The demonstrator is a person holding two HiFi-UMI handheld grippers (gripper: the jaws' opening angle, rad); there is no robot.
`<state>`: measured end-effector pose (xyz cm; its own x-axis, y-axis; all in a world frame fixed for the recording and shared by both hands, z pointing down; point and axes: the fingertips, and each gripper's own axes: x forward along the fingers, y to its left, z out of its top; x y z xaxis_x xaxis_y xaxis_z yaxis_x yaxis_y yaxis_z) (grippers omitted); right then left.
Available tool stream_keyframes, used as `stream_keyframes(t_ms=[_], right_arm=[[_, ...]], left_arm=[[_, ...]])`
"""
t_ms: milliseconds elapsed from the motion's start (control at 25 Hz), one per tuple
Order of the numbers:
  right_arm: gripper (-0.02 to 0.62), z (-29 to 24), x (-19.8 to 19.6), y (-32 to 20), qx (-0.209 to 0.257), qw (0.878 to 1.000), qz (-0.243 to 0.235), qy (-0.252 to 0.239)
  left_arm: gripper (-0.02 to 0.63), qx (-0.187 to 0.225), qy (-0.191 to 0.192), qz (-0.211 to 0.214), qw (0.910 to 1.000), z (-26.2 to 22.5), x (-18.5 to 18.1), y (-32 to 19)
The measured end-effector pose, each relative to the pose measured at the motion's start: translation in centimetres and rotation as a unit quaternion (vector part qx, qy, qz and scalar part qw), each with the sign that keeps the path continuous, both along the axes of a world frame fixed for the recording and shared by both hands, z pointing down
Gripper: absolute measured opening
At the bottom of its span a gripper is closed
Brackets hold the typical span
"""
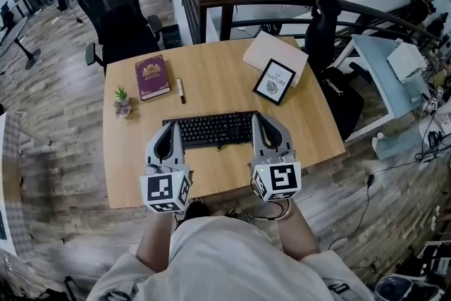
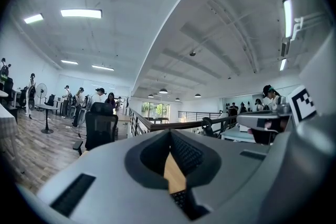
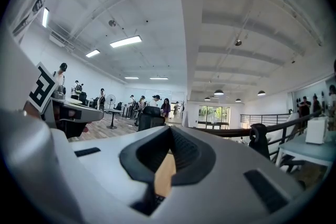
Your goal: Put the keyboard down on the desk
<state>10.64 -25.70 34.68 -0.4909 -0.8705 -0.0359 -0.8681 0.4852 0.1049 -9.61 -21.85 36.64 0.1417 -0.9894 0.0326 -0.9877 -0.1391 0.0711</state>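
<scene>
A black keyboard (image 1: 211, 129) lies flat on the wooden desk (image 1: 218, 91), parallel to the near edge. My left gripper (image 1: 170, 127) is over its left end and my right gripper (image 1: 259, 118) is over its right end. Both point level, away from me. In the left gripper view the jaws (image 2: 169, 131) meet at the tips with nothing between them. Through their hollow I see wood and a few keys (image 2: 181, 200) below. The right gripper view shows the same for its gripper (image 3: 170, 128): shut and empty, with desk wood (image 3: 164, 173) underneath. Whether either gripper touches the keyboard is unclear.
On the desk behind the keyboard are a maroon book (image 1: 152, 77), a pen (image 1: 180, 89), a small potted plant (image 1: 122, 101), a framed card (image 1: 274, 82) and a white sheet (image 1: 271, 51). A black office chair (image 1: 116, 7) stands at the far left corner, and a railing (image 1: 282, 0) runs behind the desk.
</scene>
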Motion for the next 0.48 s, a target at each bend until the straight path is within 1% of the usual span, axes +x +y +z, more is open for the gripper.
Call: stream_keyframes(t_ms=[480], right_arm=[[0.003, 0.6, 1.1, 0.0, -0.009, 1.0, 0.006, 0.0]], left_arm=[[0.009, -0.014, -0.004, -0.001, 0.9999, 1.0, 0.6, 0.1]])
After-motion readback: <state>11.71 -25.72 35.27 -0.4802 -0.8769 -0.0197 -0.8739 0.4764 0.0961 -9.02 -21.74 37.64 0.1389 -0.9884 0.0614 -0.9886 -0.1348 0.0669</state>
